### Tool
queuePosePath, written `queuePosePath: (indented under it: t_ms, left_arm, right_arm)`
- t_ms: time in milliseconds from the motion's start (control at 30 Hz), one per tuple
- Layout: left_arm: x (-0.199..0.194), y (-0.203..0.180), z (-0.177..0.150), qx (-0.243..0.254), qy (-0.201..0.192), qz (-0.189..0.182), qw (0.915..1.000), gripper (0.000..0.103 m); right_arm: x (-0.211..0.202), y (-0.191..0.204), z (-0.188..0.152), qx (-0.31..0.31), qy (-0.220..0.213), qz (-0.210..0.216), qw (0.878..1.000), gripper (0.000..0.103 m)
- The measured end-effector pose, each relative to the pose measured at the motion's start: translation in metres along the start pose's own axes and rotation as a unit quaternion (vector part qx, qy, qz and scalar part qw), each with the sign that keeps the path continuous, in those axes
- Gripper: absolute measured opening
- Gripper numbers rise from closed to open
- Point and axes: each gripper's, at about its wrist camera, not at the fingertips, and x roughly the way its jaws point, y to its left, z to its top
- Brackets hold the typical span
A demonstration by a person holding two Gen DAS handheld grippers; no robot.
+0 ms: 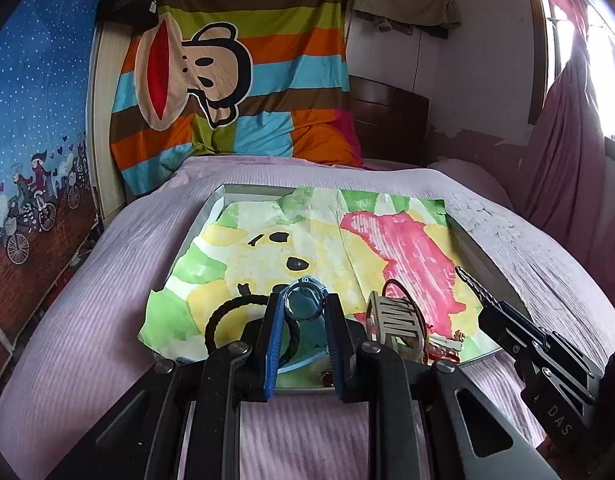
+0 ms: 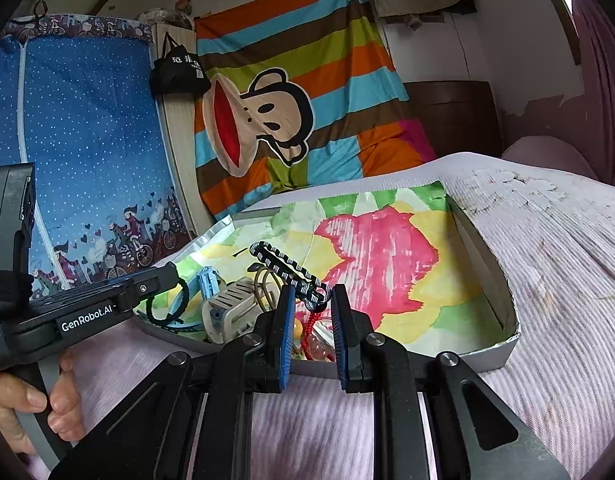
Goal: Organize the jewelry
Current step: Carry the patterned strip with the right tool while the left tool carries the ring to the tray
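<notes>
Left wrist view: left gripper (image 1: 305, 304) closed around a light-blue watch with a round steel-rimmed face (image 1: 304, 301), lifted just above the near end of a shallow grey cardboard tray (image 1: 481, 256) lined with painted paper in green, yellow and pink. Beside it in the tray: a black braided cord loop (image 1: 221, 316) and a beige slotted plastic hair claw (image 1: 395, 320).

Right wrist view: right gripper (image 2: 312, 300) pinching the near end of a black-and-white patterned strap (image 2: 285, 266), its far end resting on the paper.

Likely step: sorting pieces apart. Next, probably: carrying each to bare paper farther in, well apart, then easing the fingers open.
</notes>
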Motion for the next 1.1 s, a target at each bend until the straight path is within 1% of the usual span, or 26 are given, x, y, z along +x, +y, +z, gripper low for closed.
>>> queuePosePath:
  t_ms: [133,400,733,967,1100]
  left_arm:
    - [0.012,0.003,-0.002,0.001,0.005,0.005,1.0000,0.020]
    - [0.023,0.002,-0.006,-0.003,0.013,-0.001,0.9999,0.020]
    - [0.021,-0.004,-0.009,0.004,0.022,-0.007,0.9997,0.020]
    - [0.023,-0.007,-0.007,0.012,0.032,-0.010,0.9994,0.020]
    - [0.023,-0.008,-0.008,0.011,0.032,-0.009,0.9994,0.020]
  right_arm:
    - [0.011,-0.005,-0.002,0.011,0.009,-0.001,1.000,0.016]
    - [0.033,-0.006,-0.011,0.019,0.037,0.001,0.999,0.016]
    - [0.036,-0.005,-0.012,0.013,0.042,0.002,0.999,0.016]
    - [0.040,0.000,-0.010,-0.001,0.058,0.001,0.998,0.016]
    - [0.040,0.000,-0.010,-0.004,0.061,0.000,0.998,0.016]
